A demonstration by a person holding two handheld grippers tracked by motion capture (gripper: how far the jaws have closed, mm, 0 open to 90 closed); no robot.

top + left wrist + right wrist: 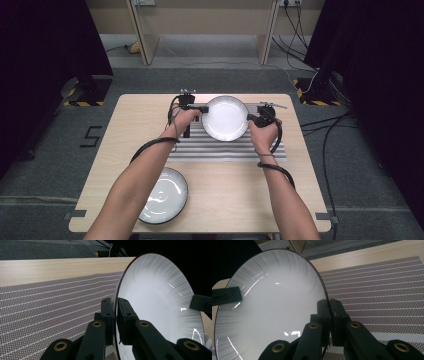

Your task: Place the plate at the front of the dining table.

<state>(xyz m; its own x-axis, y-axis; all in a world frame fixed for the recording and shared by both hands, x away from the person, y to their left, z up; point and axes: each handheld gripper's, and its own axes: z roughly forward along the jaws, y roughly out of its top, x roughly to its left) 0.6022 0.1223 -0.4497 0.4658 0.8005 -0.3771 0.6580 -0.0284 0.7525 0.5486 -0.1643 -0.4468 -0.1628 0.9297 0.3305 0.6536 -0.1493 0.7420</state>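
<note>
While the round white ceramic plate with its thin dark rim (225,118) is carried between two edge grips over the far part of the striped grey woven placemat (227,149), the main hazard is a slip. Each hold is only a narrow bite on glazed rim. Left gripper (115,305) is clenched on the plate's left edge, right gripper (329,306) is clenched on the opposite edge; both pairs of jaws pinch the rim between the pads.

Risks, as judged:
- If one hand tilts or pulls outward against the other, the rim could slide out of that pinch and the plate would swing or drop onto the placemat.
- Uneven lowering could land one edge first and chip it.
- Drifting toward the far edge of the pale wooden table (130,130) leaves little margin.

Hard to make out:
- Whether the plate's underside touches the placemat or hangs just above it; I cannot tell.
- The pad faces are hidden by the rim.
- A second dark-rimmed plate (164,195) near the front edge is partly covered by the left forearm.
</note>
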